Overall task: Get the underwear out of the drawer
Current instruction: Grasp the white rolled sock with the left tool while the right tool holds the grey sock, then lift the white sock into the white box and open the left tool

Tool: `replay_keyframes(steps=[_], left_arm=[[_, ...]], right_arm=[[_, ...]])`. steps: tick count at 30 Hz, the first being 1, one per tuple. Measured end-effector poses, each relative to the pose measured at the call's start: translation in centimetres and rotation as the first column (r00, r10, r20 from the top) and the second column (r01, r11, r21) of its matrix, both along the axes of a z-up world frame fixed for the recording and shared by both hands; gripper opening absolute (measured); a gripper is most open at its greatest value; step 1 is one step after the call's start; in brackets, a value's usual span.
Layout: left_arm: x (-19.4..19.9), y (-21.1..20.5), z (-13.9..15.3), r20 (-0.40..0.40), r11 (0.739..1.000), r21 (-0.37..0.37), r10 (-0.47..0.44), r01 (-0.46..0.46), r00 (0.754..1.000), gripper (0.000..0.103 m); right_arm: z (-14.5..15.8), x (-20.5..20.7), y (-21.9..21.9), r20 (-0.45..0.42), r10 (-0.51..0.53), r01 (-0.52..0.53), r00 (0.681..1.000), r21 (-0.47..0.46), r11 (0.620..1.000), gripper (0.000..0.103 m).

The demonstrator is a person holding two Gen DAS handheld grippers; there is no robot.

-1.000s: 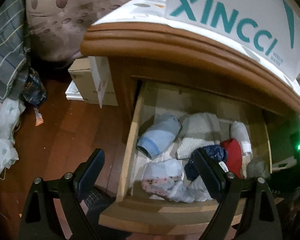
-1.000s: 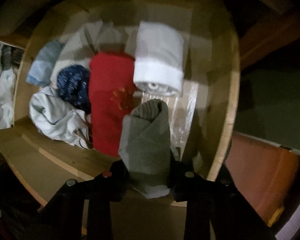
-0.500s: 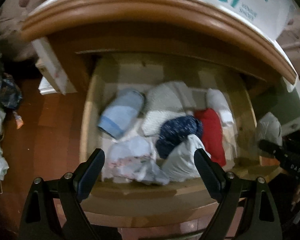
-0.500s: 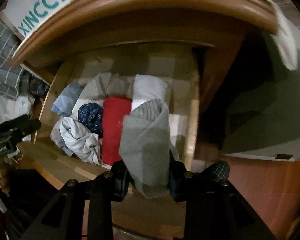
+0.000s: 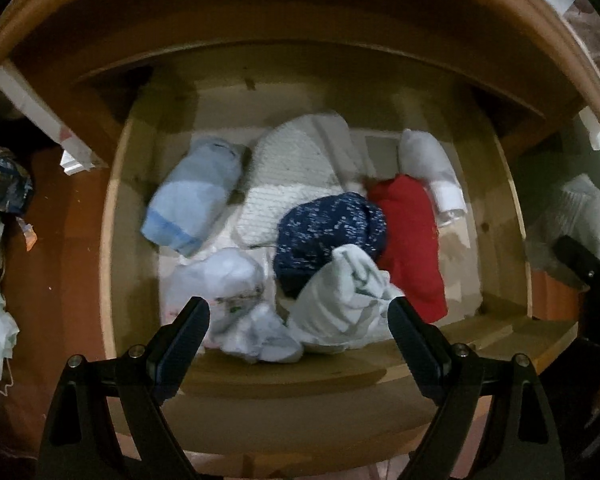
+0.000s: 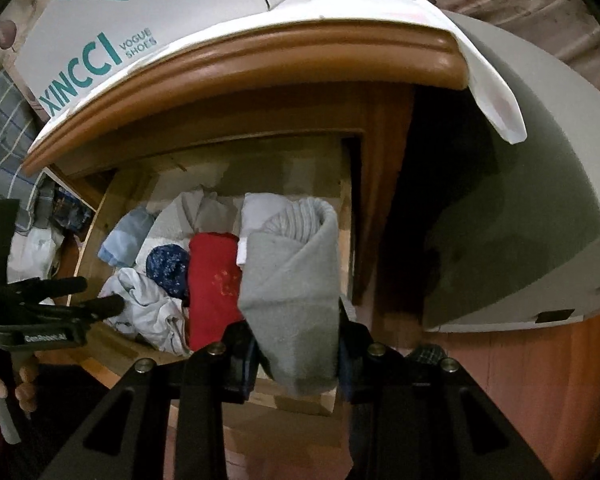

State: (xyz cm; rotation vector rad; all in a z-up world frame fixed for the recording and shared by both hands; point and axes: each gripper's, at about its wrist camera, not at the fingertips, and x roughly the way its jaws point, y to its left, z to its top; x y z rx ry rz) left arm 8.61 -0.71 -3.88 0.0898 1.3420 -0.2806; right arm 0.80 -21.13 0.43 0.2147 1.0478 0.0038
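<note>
Right gripper (image 6: 298,354) clamps grey rolled underwear (image 6: 296,292), fully visible only in right view; left gripper (image 5: 298,320) wide open, empty, above drawer (image 5: 112,240)

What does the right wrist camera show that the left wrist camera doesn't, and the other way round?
Only the right wrist view shows the shoe box on the cabinet top and the right gripper clamped on the grey roll. Only the left wrist view shows the left gripper with jaws wide apart and nothing between them, above the pale bundle. Both show the open drawer, the red roll and the navy roll.
</note>
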Motion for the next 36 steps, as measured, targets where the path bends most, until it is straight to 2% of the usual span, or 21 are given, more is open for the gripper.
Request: replay_keyframes(steps=[7,10,17,20,23,27,31,36], left_arm=[[1.6,-1.3,-1.8,-0.113,0.999,0.040,0.036,-0.032,0.993,0.088],[2.1,-1.7,-2.3,-0.122,0.998,0.055,0.028,-0.022,0.992,0.086],[3.4,-2.4,-3.7,-0.196,0.999,0.040,0.035,-0.028,0.980,0.086],[3.9,-2.7,-4.5,-0.220,0.998,0.055,0.039,-0.027,0.975,0.078],[4.2,-2.7,-4.9,-0.257,0.999,0.013,0.050,-0.048,0.965,0.055],[4.2,-2.6,-4.6,-0.248,0.999,0.004,0.053,-0.053,0.967,0.039],[3.7,-1.9,-3.7,-0.223,0.998,-0.006,0.060,-0.063,0.973,0.034],[2.3,-1.0,-2.0,-0.164,0.999,0.008,0.050,-0.049,0.985,0.032]], right_arm=[[0.0,-0.2,-1.0,0.010,-0.035,0.034,0.999,0.044,0.998,0.031],[-0.1,-0.3,-1.2,0.006,-0.040,0.040,0.999,0.056,0.998,0.031],[0.0,-0.3,-1.3,0.002,-0.037,0.037,0.999,0.075,0.996,0.031],[0.0,-0.2,-1.4,-0.003,-0.040,0.040,0.999,0.078,0.996,0.031],[-0.1,-0.2,-1.5,-0.007,-0.044,0.044,0.999,0.085,0.995,0.031],[-0.1,-0.1,-1.4,-0.010,-0.040,0.041,0.999,0.082,0.996,0.031],[0.0,-0.1,-1.4,-0.010,-0.037,0.038,0.999,0.080,0.996,0.031],[-0.1,-0.1,-1.4,-0.012,-0.036,0.037,0.999,0.080,0.996,0.031]])
